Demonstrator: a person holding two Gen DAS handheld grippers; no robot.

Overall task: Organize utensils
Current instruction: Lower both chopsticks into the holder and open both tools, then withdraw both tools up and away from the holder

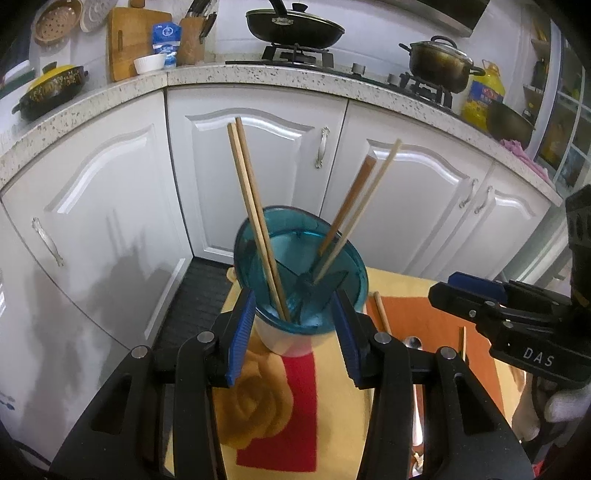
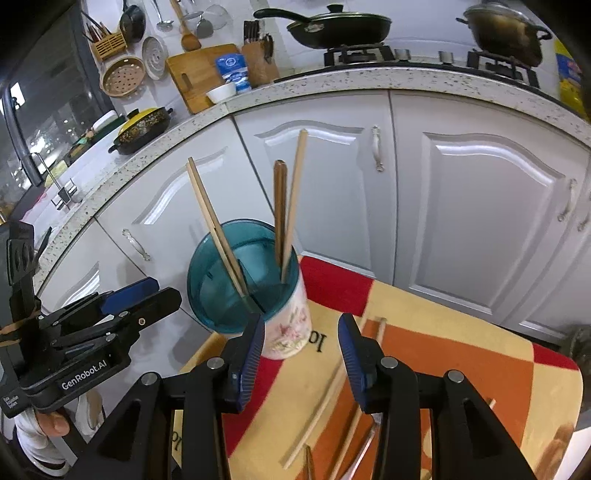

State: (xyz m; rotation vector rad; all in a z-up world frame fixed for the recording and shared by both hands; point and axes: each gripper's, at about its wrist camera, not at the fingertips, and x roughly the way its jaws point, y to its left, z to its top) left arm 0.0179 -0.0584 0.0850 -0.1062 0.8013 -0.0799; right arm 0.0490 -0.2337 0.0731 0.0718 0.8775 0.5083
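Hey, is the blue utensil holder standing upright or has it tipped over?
Upright. The utensil holder stands on its base on the cloth, its open top facing up, with four chopsticks leaning inside.

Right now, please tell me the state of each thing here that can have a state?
Utensil holder: upright on the cloth, four chopsticks inside.
Chopsticks in holder: leaning, two to each side of the divider.
Loose chopsticks: lying on the cloth, not yet sorted.
Left tongs: open, empty, either side of the holder.
Right tongs: open, empty.
Frying pan: lid on.
Pot: lid on.
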